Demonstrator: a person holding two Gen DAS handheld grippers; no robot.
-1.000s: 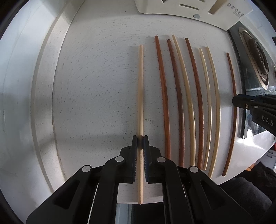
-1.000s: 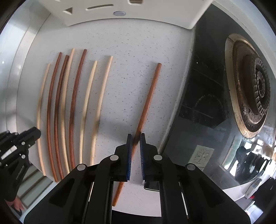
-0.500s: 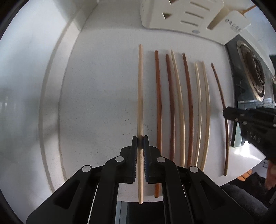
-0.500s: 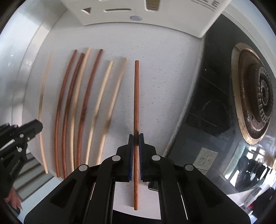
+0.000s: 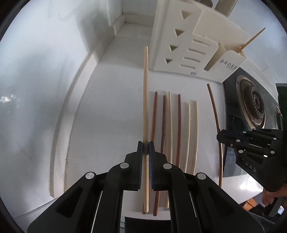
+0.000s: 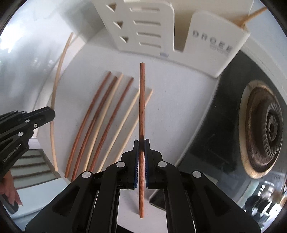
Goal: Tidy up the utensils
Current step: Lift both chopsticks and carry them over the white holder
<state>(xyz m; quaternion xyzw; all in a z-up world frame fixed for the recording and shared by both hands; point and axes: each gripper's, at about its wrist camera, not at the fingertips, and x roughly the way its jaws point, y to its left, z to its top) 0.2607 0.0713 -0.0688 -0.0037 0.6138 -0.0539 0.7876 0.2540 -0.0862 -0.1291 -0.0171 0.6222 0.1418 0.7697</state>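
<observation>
A pale chopstick (image 5: pixel 145 100) is pinched between the jaws of the left gripper (image 5: pixel 146 148), which have closed tight on it a little below its middle; the stick runs straight up the left wrist view, lifted off the white speckled desk (image 5: pixel 111 114), its far tip in front of the lower left corner of the cream utensil holder (image 5: pixel 181 46). A dark reddish chopstick (image 6: pixel 142 114) is clamped the same way in the jaws of the right gripper (image 6: pixel 141 143), also raised above the desk, its upper end just short of the holder's base in the right wrist view. On the desk below them lie six more chopsticks (image 6: pixel 100 121) side by side, three reddish brown and three pale, roughly parallel and close together, their near ends at the desk's front edge. The holder stands at the back of the desk, with triangular and slotted cut-outs in its panels and grey lettering on its right compartment, from which one thin pale stick (image 6: pixel 254 15) juts out at a slant. To the right of the desk is a black glass hob with a round burner (image 6: pixel 267 129). Fingers of the person's hand (image 6: pixel 13 190) show at the lower left edge of the right wrist view.
</observation>
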